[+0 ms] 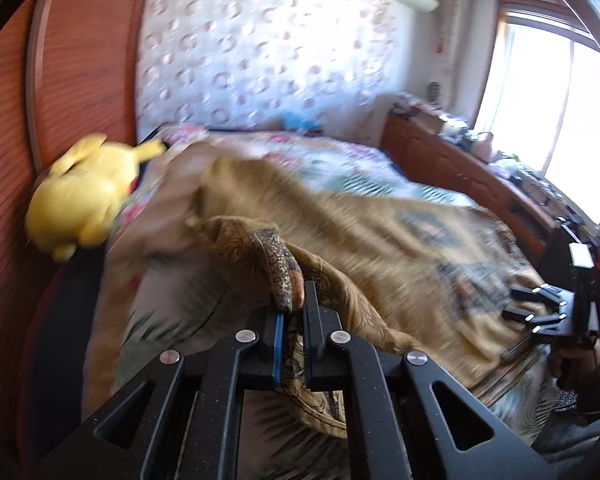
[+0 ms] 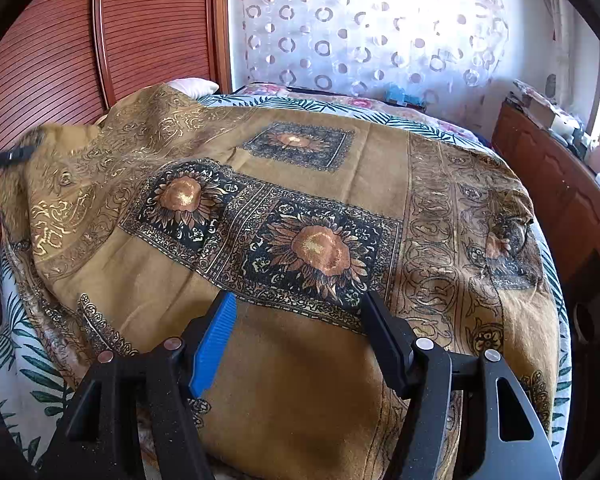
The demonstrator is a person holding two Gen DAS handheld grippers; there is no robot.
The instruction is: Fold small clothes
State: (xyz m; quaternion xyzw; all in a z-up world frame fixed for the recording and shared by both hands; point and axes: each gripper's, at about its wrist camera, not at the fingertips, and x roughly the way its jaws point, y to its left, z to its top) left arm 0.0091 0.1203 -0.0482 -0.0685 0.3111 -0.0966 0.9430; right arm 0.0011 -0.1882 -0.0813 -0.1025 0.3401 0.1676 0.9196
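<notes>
The golden-brown cloth (image 2: 300,208) with dark sunflower squares lies spread over the bed (image 2: 24,364), and it covers most of the leaf-print bedding. It looks still almost flat, so the folding seems to be at its beginning: one edge is lifted, but no clean fold is visible yet, and the halving and smoothing are probably all left to do. The left claw (image 1: 292,304) is closed on a bunched patterned edge of the cloth and holds it raised above the bed, so that the fabric hangs down between its fingers; the left view is blurred, which suggests motion. From there the cloth stretches away toward the right claw (image 1: 540,308), which stands at the far right side in the person's hand. In the right view the right claw (image 2: 298,312) is wide apart and holds nothing; it hovers low over the near plain part of the cloth, pointing across the bed. A yellow plush toy (image 1: 84,192) sits beside the wooden headboard (image 1: 80,60).
</notes>
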